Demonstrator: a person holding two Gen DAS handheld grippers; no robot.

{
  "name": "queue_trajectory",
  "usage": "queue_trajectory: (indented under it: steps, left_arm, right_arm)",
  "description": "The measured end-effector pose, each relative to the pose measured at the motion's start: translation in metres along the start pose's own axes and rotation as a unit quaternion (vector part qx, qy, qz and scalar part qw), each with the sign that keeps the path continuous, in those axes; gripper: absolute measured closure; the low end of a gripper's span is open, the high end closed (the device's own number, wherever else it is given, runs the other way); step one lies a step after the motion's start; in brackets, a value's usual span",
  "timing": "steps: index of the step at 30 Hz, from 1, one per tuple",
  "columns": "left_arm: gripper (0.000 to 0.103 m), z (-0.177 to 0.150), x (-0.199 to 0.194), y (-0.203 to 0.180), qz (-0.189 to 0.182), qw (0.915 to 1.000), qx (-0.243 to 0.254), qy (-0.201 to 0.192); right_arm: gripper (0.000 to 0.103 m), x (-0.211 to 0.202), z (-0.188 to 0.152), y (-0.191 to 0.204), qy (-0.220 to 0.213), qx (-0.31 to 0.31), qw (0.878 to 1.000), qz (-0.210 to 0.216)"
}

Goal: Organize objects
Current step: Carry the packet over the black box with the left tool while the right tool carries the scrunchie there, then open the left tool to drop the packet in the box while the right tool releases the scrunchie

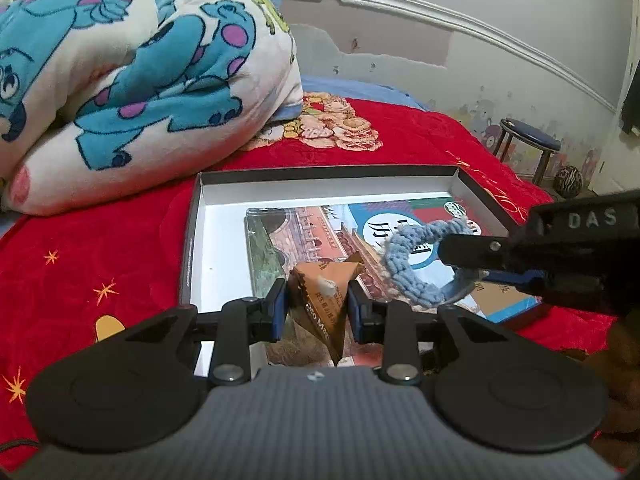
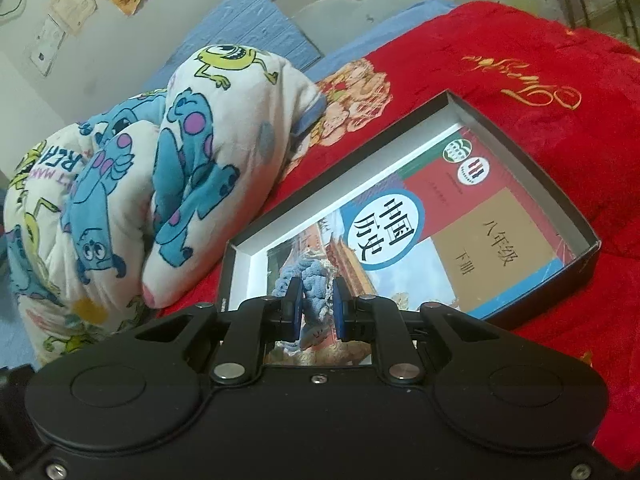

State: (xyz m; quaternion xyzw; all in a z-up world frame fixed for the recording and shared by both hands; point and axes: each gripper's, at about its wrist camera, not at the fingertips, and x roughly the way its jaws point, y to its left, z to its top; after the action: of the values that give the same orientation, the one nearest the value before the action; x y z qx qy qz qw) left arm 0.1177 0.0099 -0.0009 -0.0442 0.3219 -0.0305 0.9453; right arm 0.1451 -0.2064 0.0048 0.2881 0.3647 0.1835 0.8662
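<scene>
Brown pyramid snack packet pinched in left gripper fingers, over box. Blue crochet piece clamped in right gripper, also over box. Risk: floppy yarn could snag on blue pads at release, and the packet could slide off the glossy history textbook. Shallow cardboard box on red bedspread holds only the textbook.

Red bedspread, open box, bundled cartoon blanket

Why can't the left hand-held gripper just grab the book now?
Probably it can't: the left hand-held gripper is already shut on a brown packet. The book lies open to reach in the box.
</scene>
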Motion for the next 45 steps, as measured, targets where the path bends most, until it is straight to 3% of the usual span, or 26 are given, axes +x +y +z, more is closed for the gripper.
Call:
queue_trajectory:
  steps: [4, 10, 18, 45]
  left_arm:
    - [0.067, -0.001, 0.002, 0.003, -0.007, 0.9999, -0.005, 0.009]
    - [0.067, -0.001, 0.007, 0.001, 0.033, 0.9991, 0.012, 0.025]
    - [0.067, -0.002, 0.018, 0.013, 0.077, 0.9955, -0.001, 0.055]
    - [0.066, -0.005, 0.017, 0.01, 0.068, 0.9964, -0.006, 0.05]
  right_arm:
    - [0.088, 0.002, 0.002, -0.006, 0.004, 0.01, 1.0, -0.006]
    - [0.088, 0.008, -0.002, -0.003, 0.013, 0.006, 1.0, -0.002]
    - [0.088, 0.019, -0.01, 0.007, 0.026, -0.021, 0.999, -0.008]
    - [0.086, 0.028, -0.022, 0.021, 0.049, -0.057, 0.997, -0.024]
